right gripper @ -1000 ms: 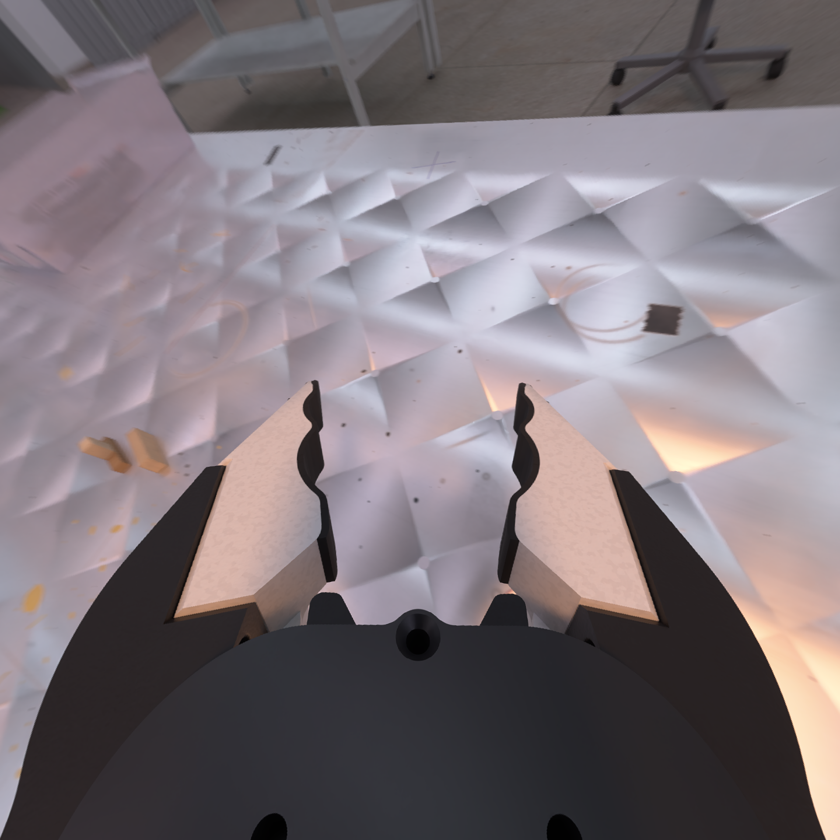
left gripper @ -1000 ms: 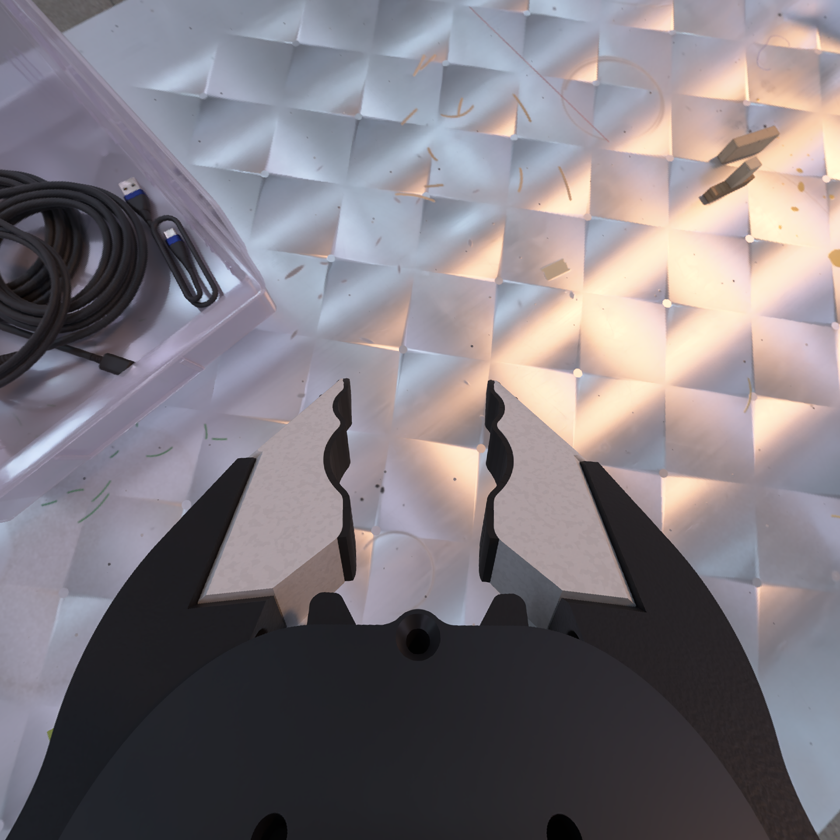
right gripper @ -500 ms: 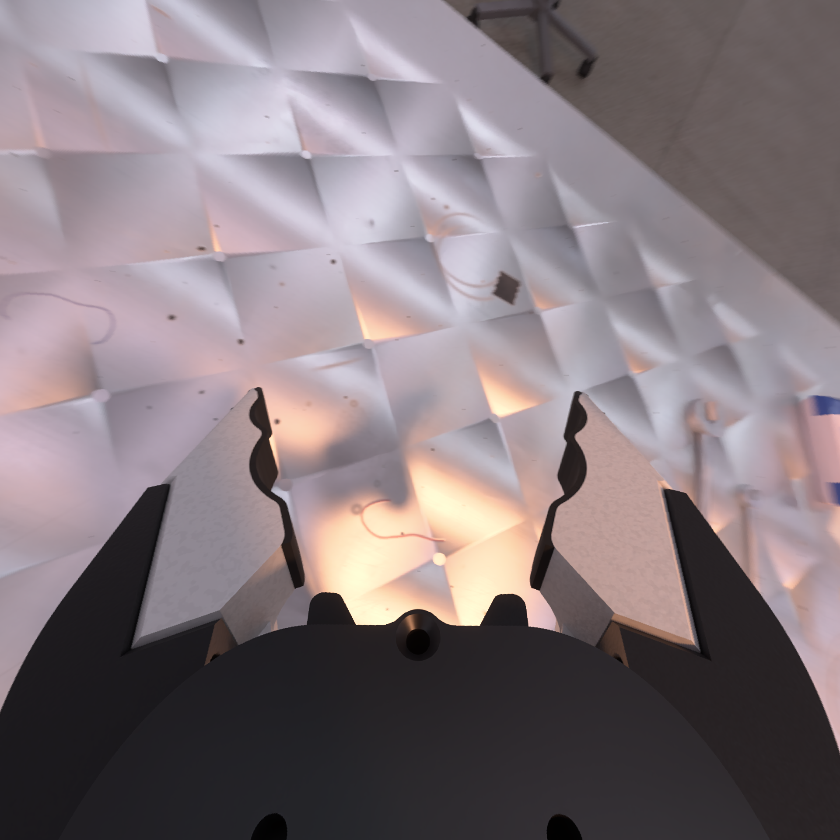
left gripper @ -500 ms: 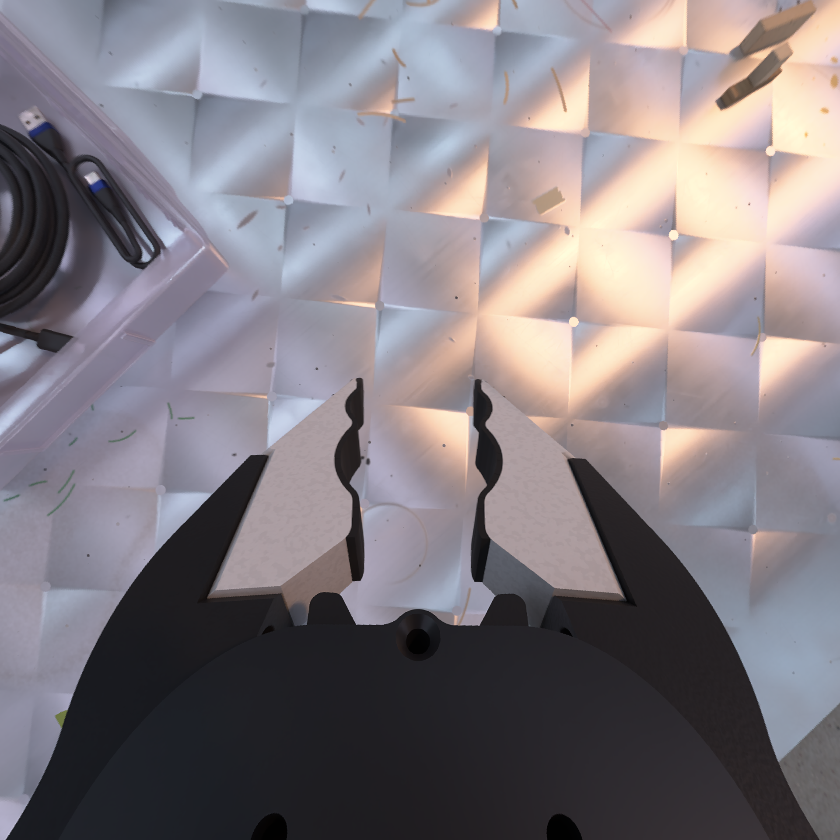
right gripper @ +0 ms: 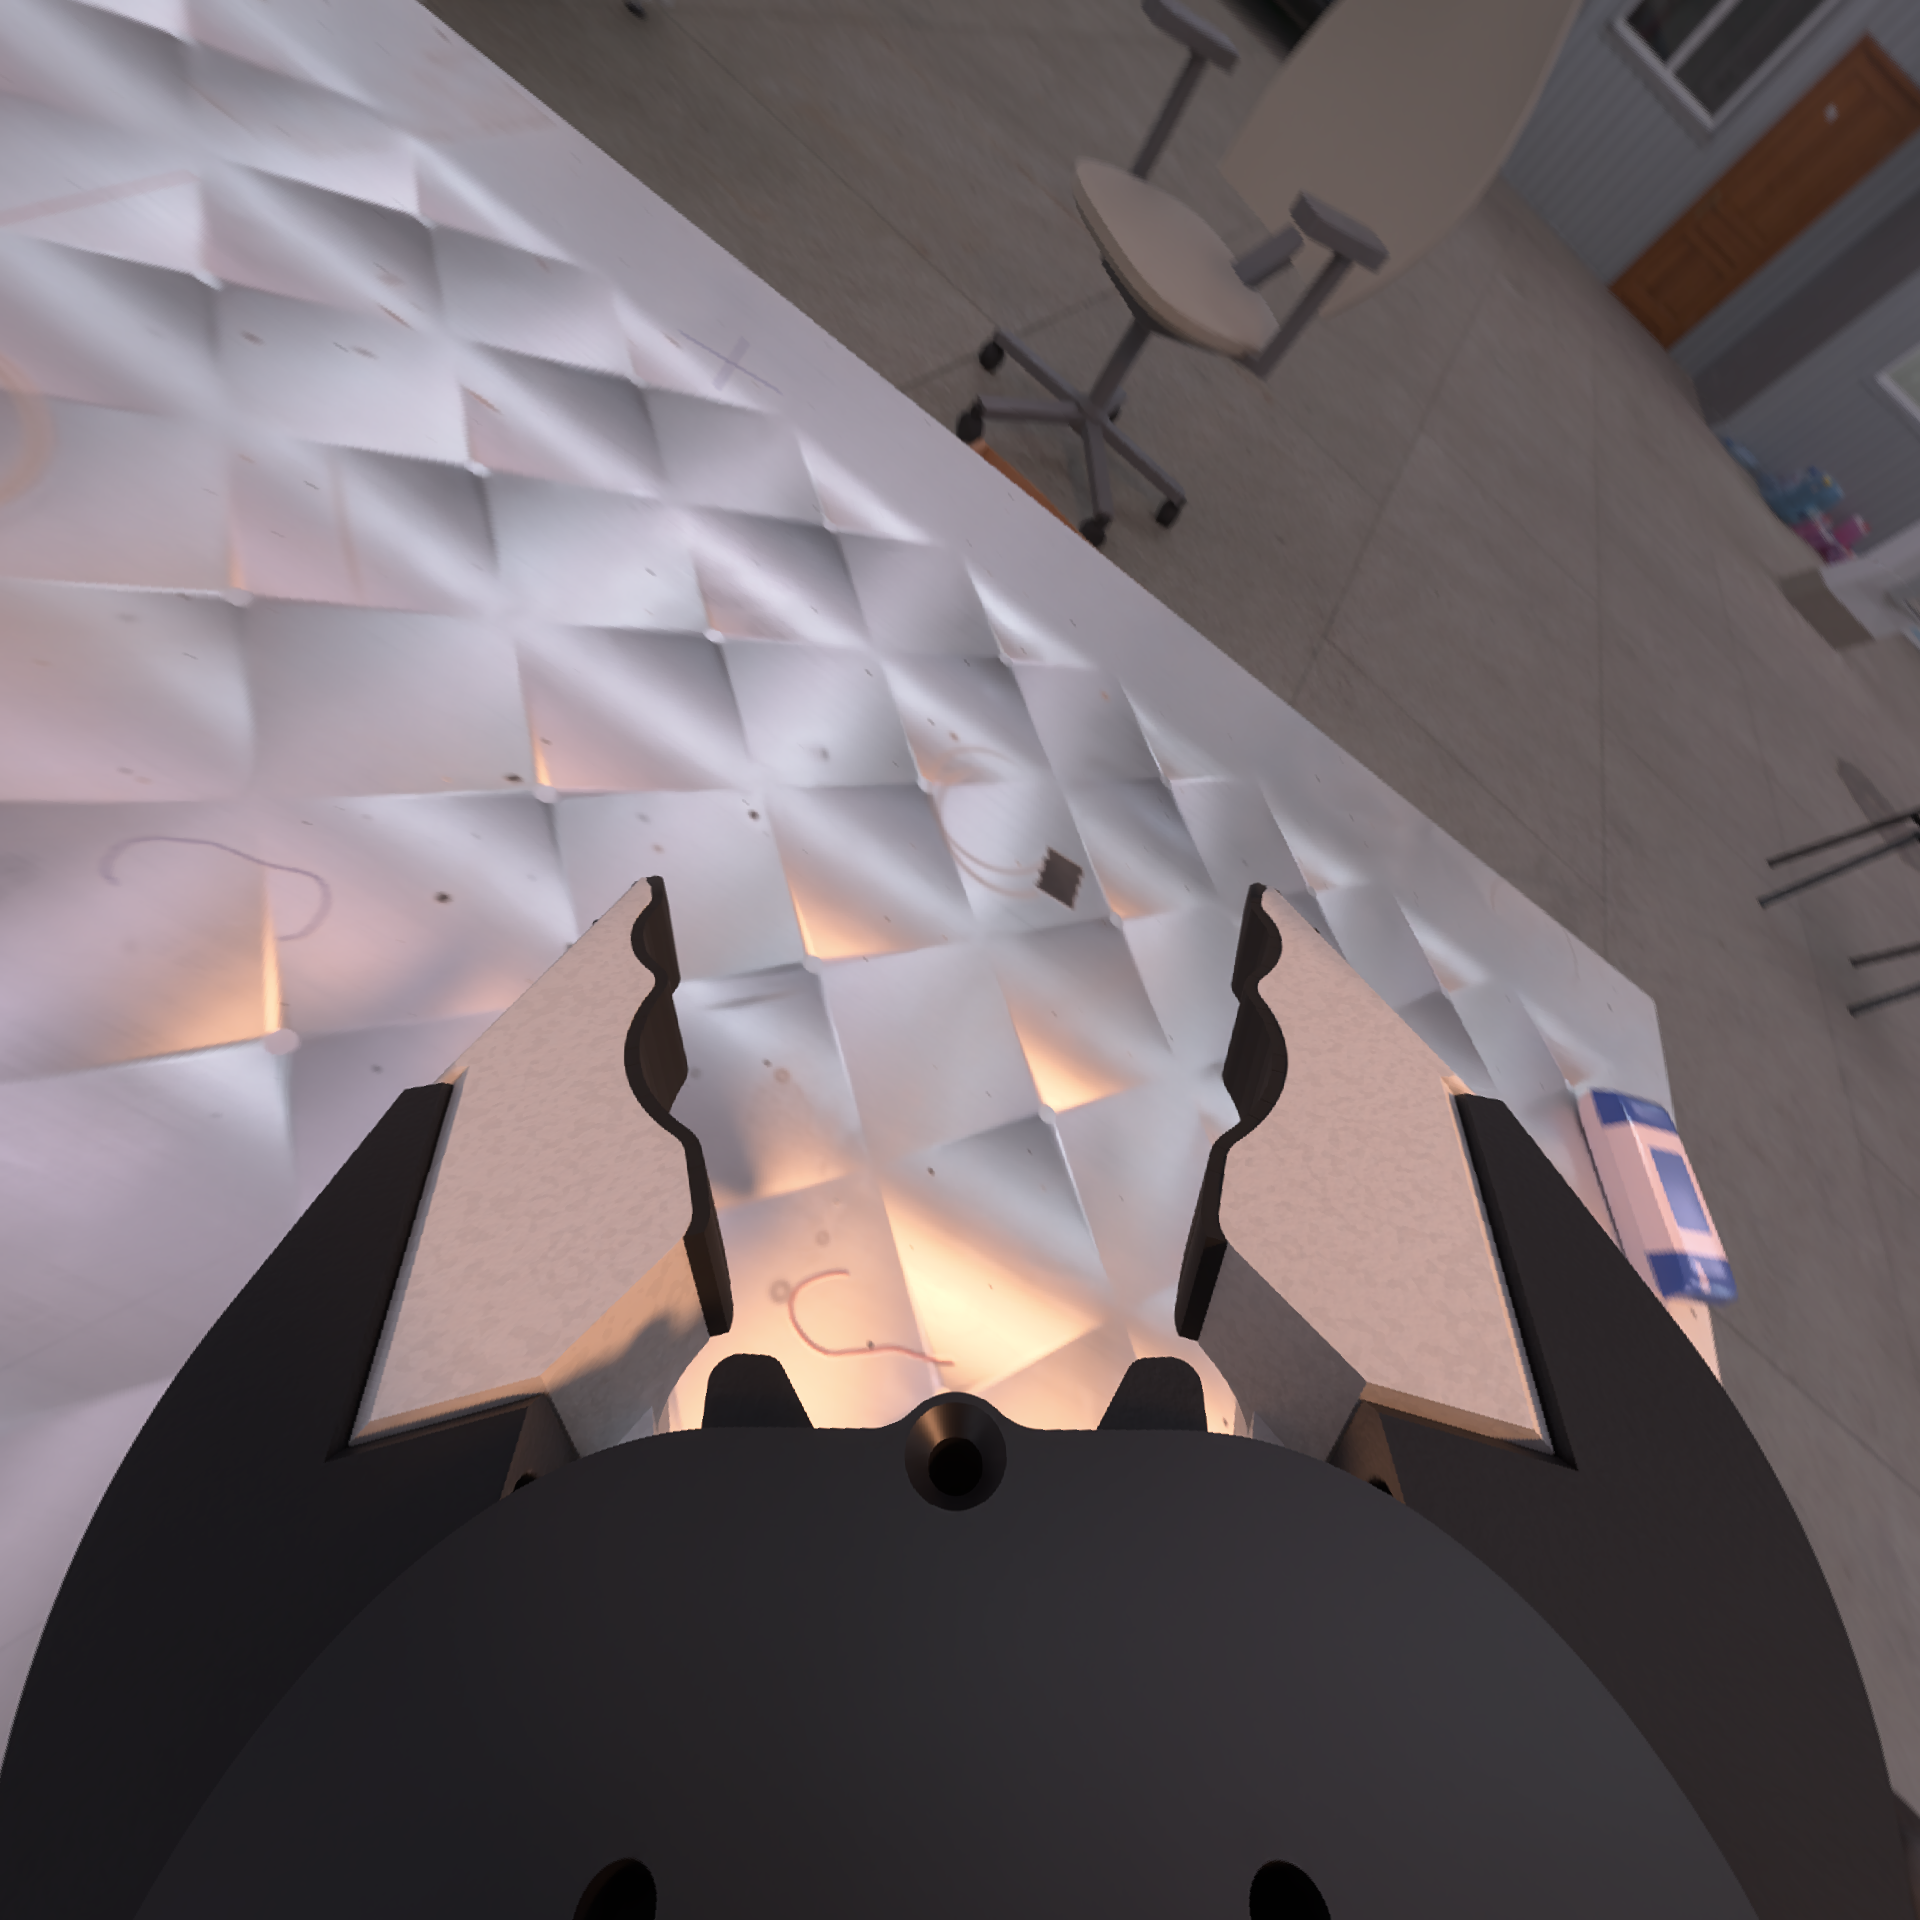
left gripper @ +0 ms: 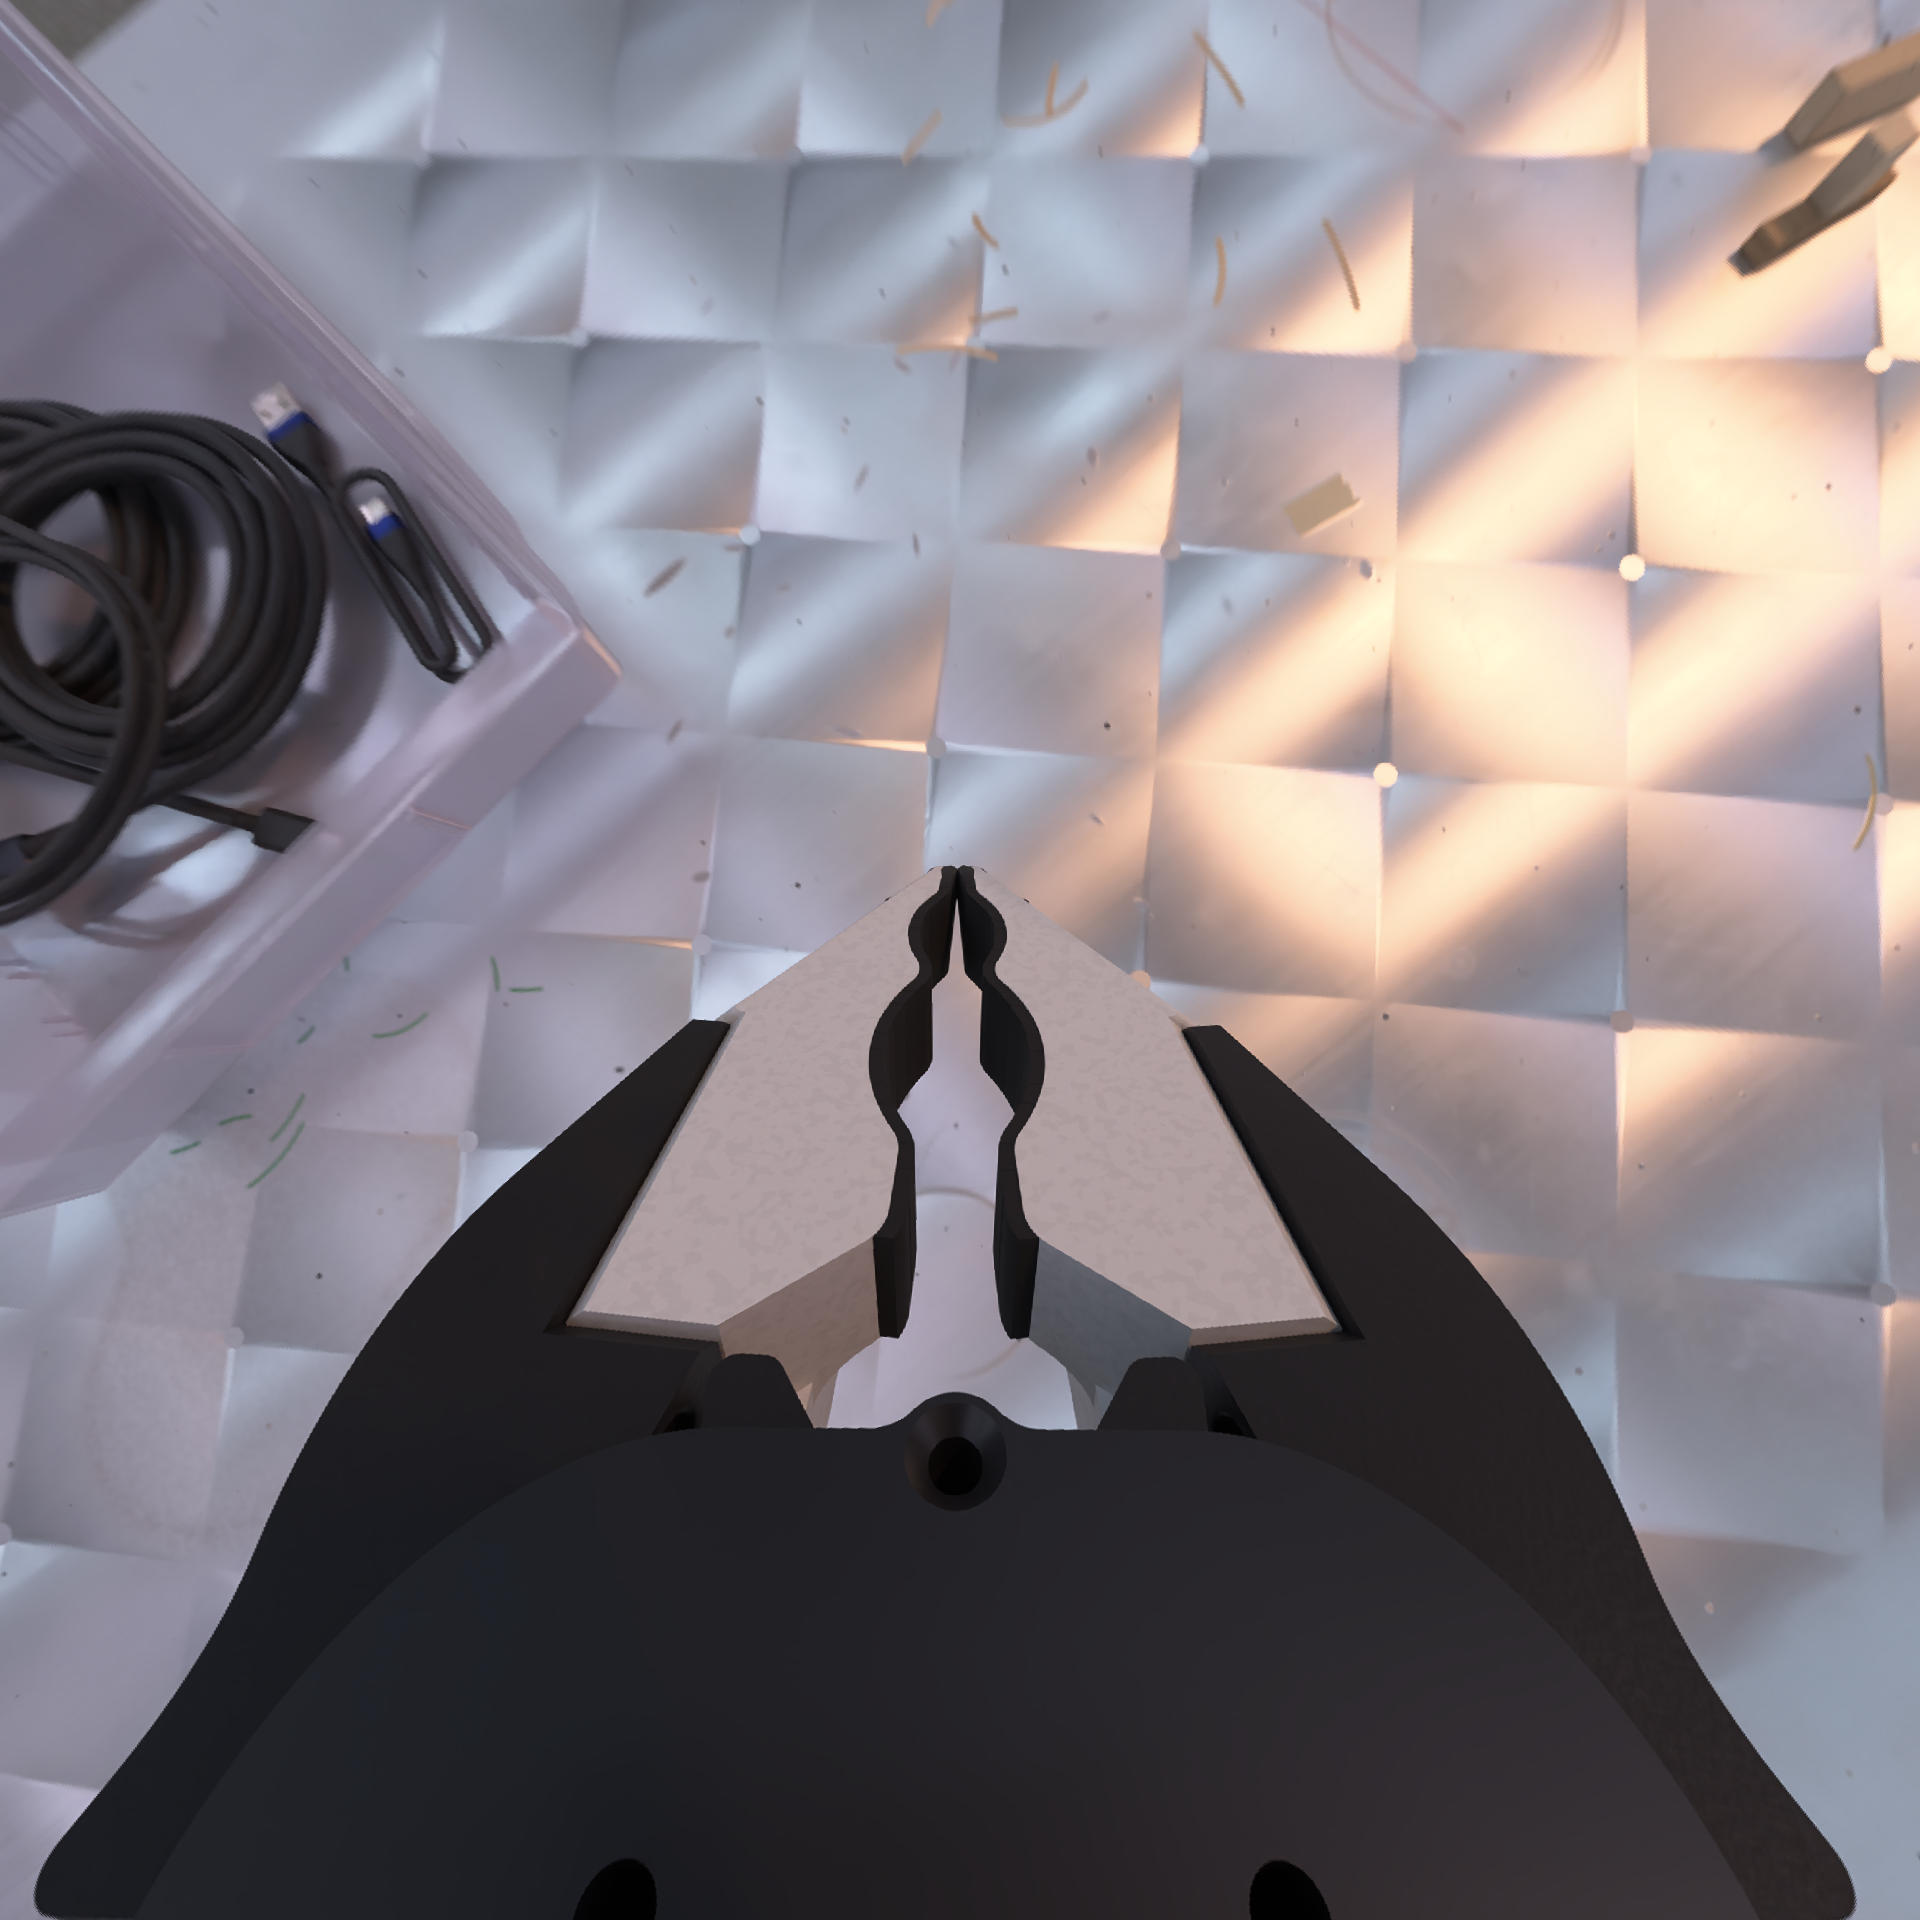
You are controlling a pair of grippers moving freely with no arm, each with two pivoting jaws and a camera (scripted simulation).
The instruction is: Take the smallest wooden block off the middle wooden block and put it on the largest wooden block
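In the left wrist view, two tan wooden blocks lie side by side at the top right, one (left gripper: 1844,94) cut off by the frame edge and the other (left gripper: 1823,208) just below it. A smaller tan piece (left gripper: 1322,506) lies alone on the table nearer me. I cannot tell how they rank in size. My left gripper (left gripper: 954,875) is shut and empty, well short of all of them. My right gripper (right gripper: 956,899) is wide open and empty above the table; no wooden block shows in its view.
A clear plastic bin (left gripper: 520,707) with coiled black cables (left gripper: 135,623) sits at the left. The right wrist view shows the table's edge (right gripper: 1195,623), a small dark chip (right gripper: 1060,873), a blue and pink box (right gripper: 1652,1195) near the corner, and a wheeled chair (right gripper: 1164,260) on the floor.
My left gripper has closed from open to shut on nothing. My right gripper has swung right toward the table edge and opened wider; the wooden blocks left its view.
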